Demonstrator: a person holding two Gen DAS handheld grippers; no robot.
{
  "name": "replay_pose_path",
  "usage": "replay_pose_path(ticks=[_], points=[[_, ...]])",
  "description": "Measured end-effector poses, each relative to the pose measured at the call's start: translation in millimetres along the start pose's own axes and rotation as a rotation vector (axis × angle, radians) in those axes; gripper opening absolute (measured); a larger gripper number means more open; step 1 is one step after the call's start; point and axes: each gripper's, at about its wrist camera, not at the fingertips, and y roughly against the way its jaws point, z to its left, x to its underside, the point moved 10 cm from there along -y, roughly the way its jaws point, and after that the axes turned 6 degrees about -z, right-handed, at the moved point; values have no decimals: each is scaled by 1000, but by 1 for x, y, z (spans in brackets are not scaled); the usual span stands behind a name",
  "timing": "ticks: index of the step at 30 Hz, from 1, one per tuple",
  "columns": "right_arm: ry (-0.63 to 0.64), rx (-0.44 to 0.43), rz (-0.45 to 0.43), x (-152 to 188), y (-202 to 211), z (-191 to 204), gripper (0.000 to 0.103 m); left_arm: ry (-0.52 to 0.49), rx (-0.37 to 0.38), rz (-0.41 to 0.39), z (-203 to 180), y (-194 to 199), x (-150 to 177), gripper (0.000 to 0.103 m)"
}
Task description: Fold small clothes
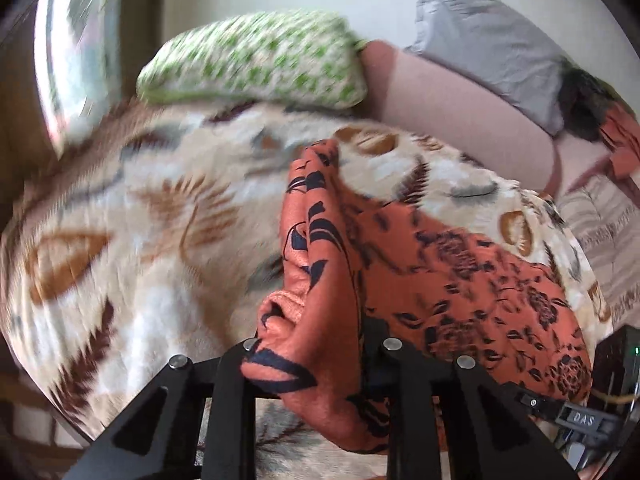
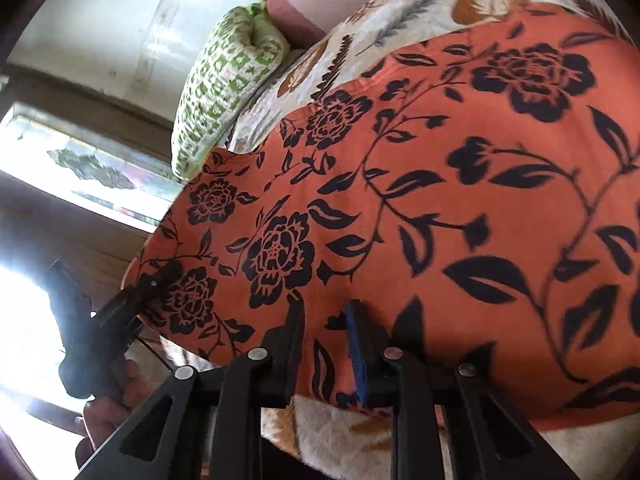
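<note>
An orange garment with a black flower print (image 2: pixel 440 184) lies on a patterned blanket on a bed. In the left wrist view my left gripper (image 1: pixel 316 360) is shut on a bunched edge of the garment (image 1: pixel 320 264), which rises between its fingers. It also shows in the right wrist view (image 2: pixel 160 280), pinching the garment's left corner. My right gripper (image 2: pixel 324 328) is shut on the garment's near edge; cloth fills the gap between its fingers (image 2: pixel 358 344).
The blanket (image 1: pixel 140 208) has cream, brown and grey leaf shapes. A green-and-white pillow (image 1: pixel 256 60) and a grey pillow (image 1: pixel 488 44) lie at the head of the bed. A window (image 2: pixel 80 168) is to the left.
</note>
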Motion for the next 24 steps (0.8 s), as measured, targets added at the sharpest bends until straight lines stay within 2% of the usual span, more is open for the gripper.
replay_pose_path(ticks=[5, 11, 14, 17, 20, 22, 24], points=[[4, -32, -114, -28, 55, -11, 26, -139, 73, -56, -65, 26, -26, 24], [-59, -59, -264, -71, 127, -45, 27, -267, 175, -35, -158, 30, -25, 24], [-102, -66, -328, -84, 159, -68, 27, -367, 231, -12, -216, 23, -9, 24], [-166, -79, -356, -87, 176, -90, 28, -453, 301, 38, -273, 9, 23, 24], [-219, -79, -371, -87, 190, -112, 28, -518, 341, 136, -311, -17, 67, 26], [-267, -97, -349, -84, 192, -121, 28, -547, 340, 211, -320, -34, 95, 31], [-299, -110, -326, -83, 194, -127, 32, -532, 379, 243, -321, -32, 106, 47]])
